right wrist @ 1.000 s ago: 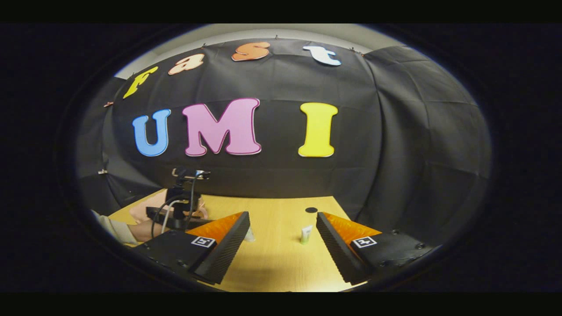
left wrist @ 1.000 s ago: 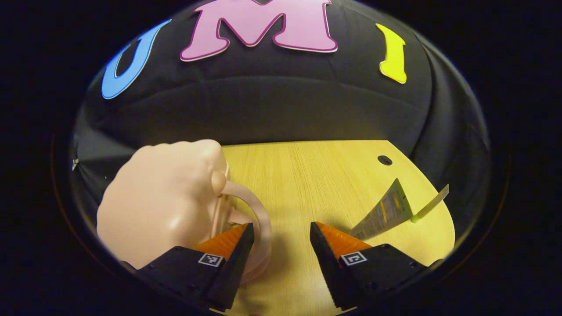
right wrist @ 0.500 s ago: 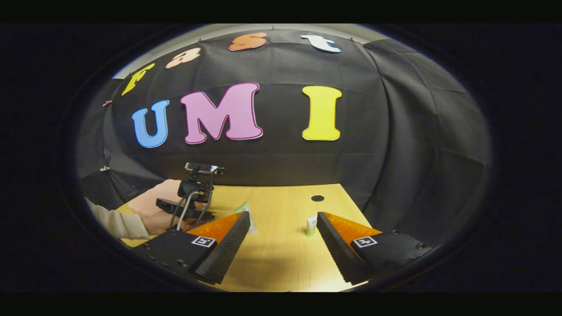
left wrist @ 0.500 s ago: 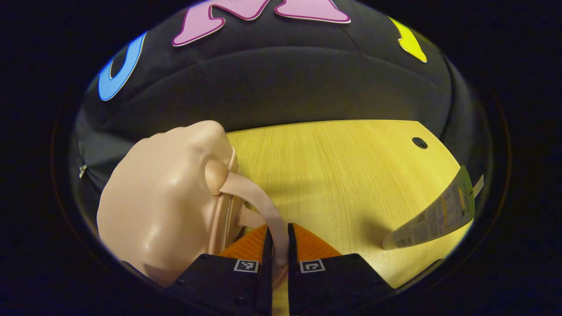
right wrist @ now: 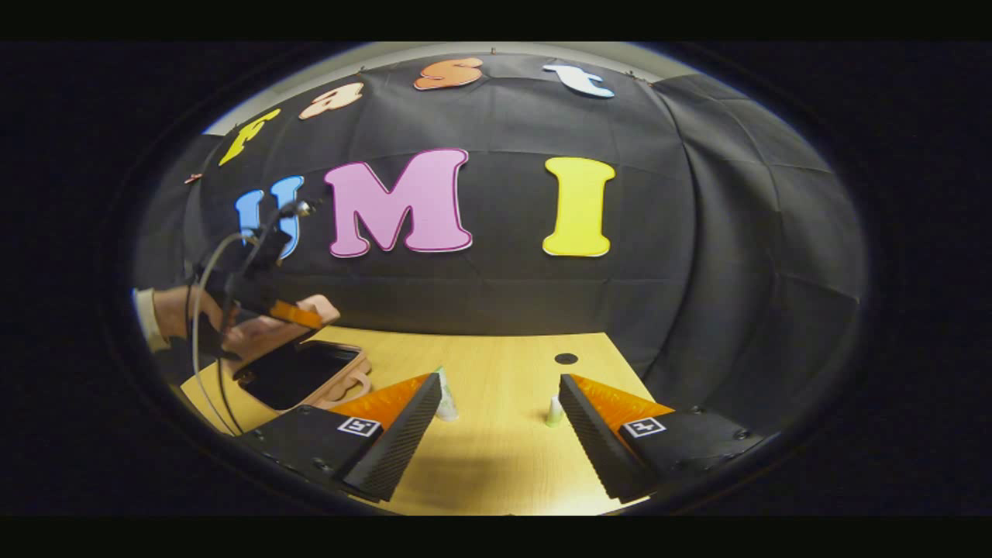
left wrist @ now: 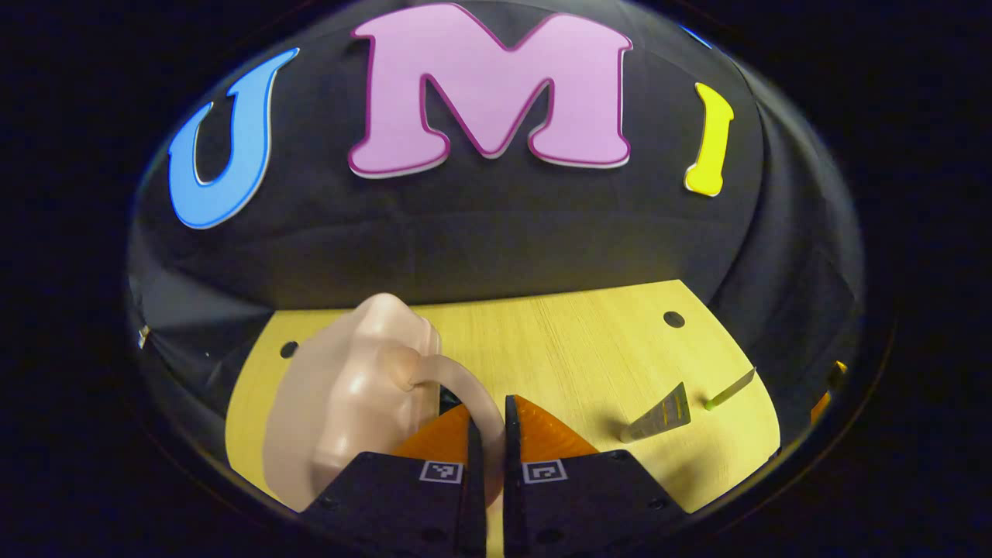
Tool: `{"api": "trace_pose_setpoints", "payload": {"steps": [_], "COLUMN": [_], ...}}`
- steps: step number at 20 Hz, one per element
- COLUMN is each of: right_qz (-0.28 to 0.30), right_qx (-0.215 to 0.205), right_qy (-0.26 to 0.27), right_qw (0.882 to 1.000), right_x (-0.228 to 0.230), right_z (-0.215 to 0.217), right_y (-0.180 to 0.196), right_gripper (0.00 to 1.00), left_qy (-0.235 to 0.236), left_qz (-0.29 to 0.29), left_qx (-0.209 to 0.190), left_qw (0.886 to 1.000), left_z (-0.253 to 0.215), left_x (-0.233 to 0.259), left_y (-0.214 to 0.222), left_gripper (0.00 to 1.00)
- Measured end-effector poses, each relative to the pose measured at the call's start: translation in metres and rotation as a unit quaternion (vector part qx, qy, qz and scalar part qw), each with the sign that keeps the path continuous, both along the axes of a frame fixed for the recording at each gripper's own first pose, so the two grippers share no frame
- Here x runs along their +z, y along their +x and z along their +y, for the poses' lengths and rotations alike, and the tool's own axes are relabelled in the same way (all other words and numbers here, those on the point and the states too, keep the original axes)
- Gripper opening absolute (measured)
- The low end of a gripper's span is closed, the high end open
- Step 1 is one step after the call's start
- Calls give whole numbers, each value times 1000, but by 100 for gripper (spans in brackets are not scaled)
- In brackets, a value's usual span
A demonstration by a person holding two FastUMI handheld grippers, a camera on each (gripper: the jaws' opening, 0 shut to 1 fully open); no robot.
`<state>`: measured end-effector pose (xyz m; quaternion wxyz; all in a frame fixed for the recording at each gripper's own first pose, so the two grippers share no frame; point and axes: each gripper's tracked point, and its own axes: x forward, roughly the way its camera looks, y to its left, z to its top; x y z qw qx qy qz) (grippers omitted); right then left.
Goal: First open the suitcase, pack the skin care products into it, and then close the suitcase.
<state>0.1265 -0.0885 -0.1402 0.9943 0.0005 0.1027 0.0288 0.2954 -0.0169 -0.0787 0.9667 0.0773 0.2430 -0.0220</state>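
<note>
Left gripper (left wrist: 488, 434) jaws clamp the suitcase (left wrist: 349, 403) handle (left wrist: 473, 395), lid raised; right gripper (right wrist: 500, 422) jaws released above desk (right wrist: 496, 465).

Both views face the wall over the table (left wrist: 573, 341).

My left gripper (left wrist: 488, 422) sits at the near edge of the table (left wrist: 573, 341), fingers pinched on the handle (left wrist: 465, 387) of the suitcase (left wrist: 349, 403), which lies to its left. To the right, well apart, stand two tubes (left wrist: 659, 415), one (left wrist: 728, 390) just beyond the other.

From my right gripper (right wrist: 500, 403), jaws apart: suitcase (right wrist: 310, 376) far left on the table with its lid (right wrist: 271, 329) raised, left gripper (right wrist: 298, 314) at the lid. Two tubes stand between my fingers, one left (right wrist: 444, 395), one right (right wrist: 554, 411).
</note>
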Motion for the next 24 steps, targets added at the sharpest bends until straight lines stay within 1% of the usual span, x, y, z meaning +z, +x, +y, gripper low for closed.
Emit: {"api": "trace_pose_setpoints", "payload": {"steps": [1, 2, 3, 4, 5, 6, 9, 11, 12, 13, 14, 15, 17, 18, 19, 20, 21, 22, 23, 24], "right_qz": [0, 2, 4, 7, 8, 11, 22, 25, 24, 28, 30, 29, 31, 35, 37, 40, 47, 53, 58, 58], "right_qx": [2, 4, 5, 8, 11, 12, 17, 16, 13, 7, -1, -11, -17, -14, -4, 1, -6, -13, -23, -34], "right_qy": [1, 3, 4, 5, 4, 3, -3, -13, -19, -17, -7, 2, 4, -1, -7, -14, -14, -7, -4, -3], "right_qw": [1000, 1000, 1000, 1000, 1000, 1000, 1000, 999, 999, 999, 1000, 1000, 999, 999, 999, 999, 999, 998, 998, 998], "right_x": [0, -1, -2, -3, -5, -7, -14, -18, -20, -23, -26, -30, -43, -50, -56, -63, -75, -83, -89, -91], "right_z": [5, 10, 15, 20, 26, 31, 44, 51, 54, 55, 57, 60, 72, 78, 84, 85, 78, 74, 68, 63], "right_y": [0, 0, 0, 2, 2, 2, 5, 8, 10, 12, 13, 16, 18, 18, 18, 19, 19, 21, 23, 24], "right_gripper": [97, 97, 97, 97, 92, 97, 97, 97, 97, 97, 97, 97, 97, 97, 97, 97, 96, 97, 97, 97], "left_qy": [-5, -5, 14, 35, 47, 48, 33, 38, 40, 41, 29, 11, -33, -59, -74, -79, -66, -51, -24, -7], "left_qz": [-10, -19, -33, -43, -52, -59, -83, -92, -89, -85, -87, -92, -90, -77, -59, -38, -23, -20, -25, -40], "left_qx": [8, 19, 40, 53, 63, 68, 100, 120, 127, 143, 147, 157, 203, 218, 232, 244, 253, 258, 272, 271], "left_qw": [1000, 1000, 999, 997, 996, 995, 991, 988, 987, 985, 985, 983, 975, 971, 968, 966, 965, 965, 962, 962], "left_z": [24, 49, 91, 121, 152, 176, 248, 301, 327, 361, 381, 403, 454, 473, 488, 498, 507, 509, 513, 511], "left_x": [23, 37, 54, 67, 77, 81, 89, 85, 76, 60, 45, 28, -9, -32, -54, -78, -96, -102, -99, -92], "left_y": [-4, -5, -7, -10, -11, -11, -8, -8, -7, -4, 2, 7, 6, 8, 8, 6, 2, 2, 3, 6], "left_gripper": [13, 13, 13, 13, 13, 13, 13, 13, 13, 13, 13, 13, 13, 13, 13, 13, 15, 19, 22, 33]}}
